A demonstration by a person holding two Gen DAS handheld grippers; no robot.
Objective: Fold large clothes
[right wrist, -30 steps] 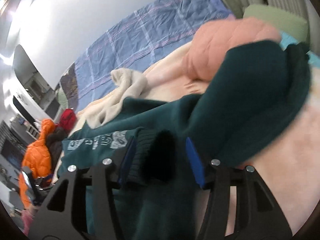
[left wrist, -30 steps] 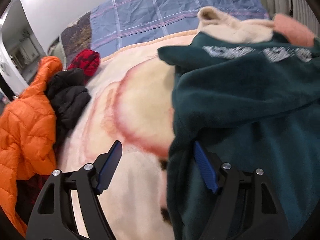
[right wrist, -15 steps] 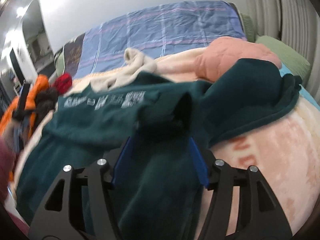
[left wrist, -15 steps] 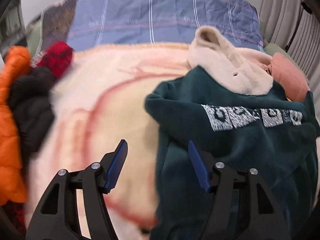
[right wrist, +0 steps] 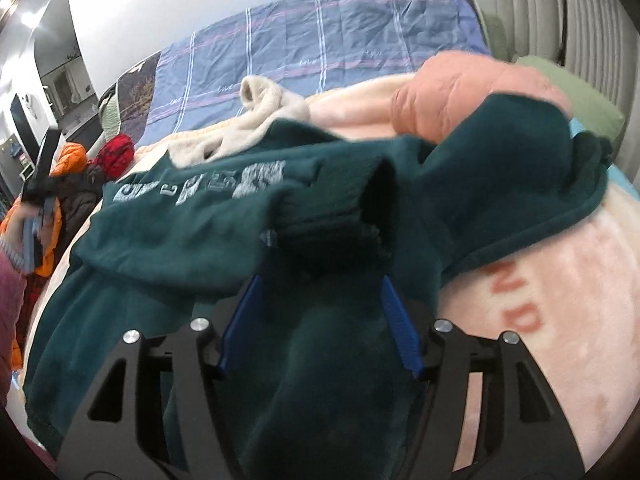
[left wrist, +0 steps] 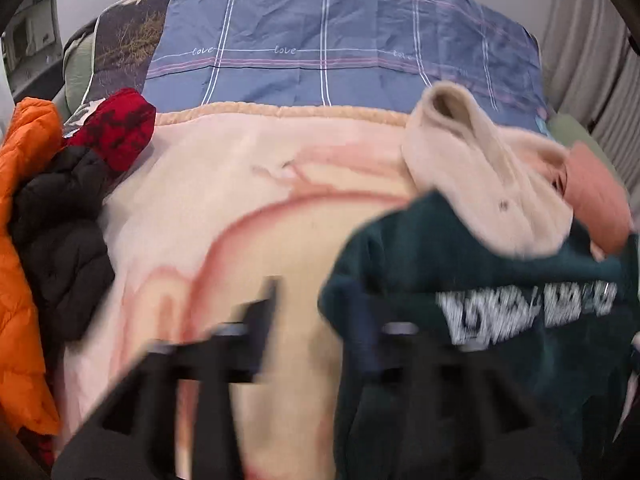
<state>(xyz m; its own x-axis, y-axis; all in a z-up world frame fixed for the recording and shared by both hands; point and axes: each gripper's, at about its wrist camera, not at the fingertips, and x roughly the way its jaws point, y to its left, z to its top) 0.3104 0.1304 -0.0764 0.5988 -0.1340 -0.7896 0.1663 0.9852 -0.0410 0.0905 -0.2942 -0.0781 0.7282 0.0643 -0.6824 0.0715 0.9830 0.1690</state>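
A dark green sweatshirt [left wrist: 460, 280] with white lettering lies crumpled on the pink blanket [left wrist: 240, 200]. In the left wrist view my left gripper [left wrist: 314, 308] is blurred. Its jaws are closing, with bare blanket between them and the right finger against the sweatshirt's left edge. In the right wrist view the sweatshirt [right wrist: 180, 232] has one sleeve laid across its body. The ribbed cuff [right wrist: 332, 212] sits just past my right gripper [right wrist: 321, 280]. The sleeve runs loosely between the blue pads [right wrist: 240, 320], which stand apart. The hood [right wrist: 520, 168] lies to the right.
A cream fleece garment [left wrist: 480, 168] and a salmon puffer jacket [left wrist: 596, 200] lie behind the sweatshirt. An orange jacket [left wrist: 24, 280], a black jacket [left wrist: 60, 248] and a red-black garment [left wrist: 116, 128] are piled at the left. A blue plaid sheet [left wrist: 320, 40] covers the far bed.
My left gripper swung away from the sweatshirt's body to its left edge and its jaws narrowed. The right gripper's jaws widened, and the cuff now sits past the fingertips instead of between the pads.
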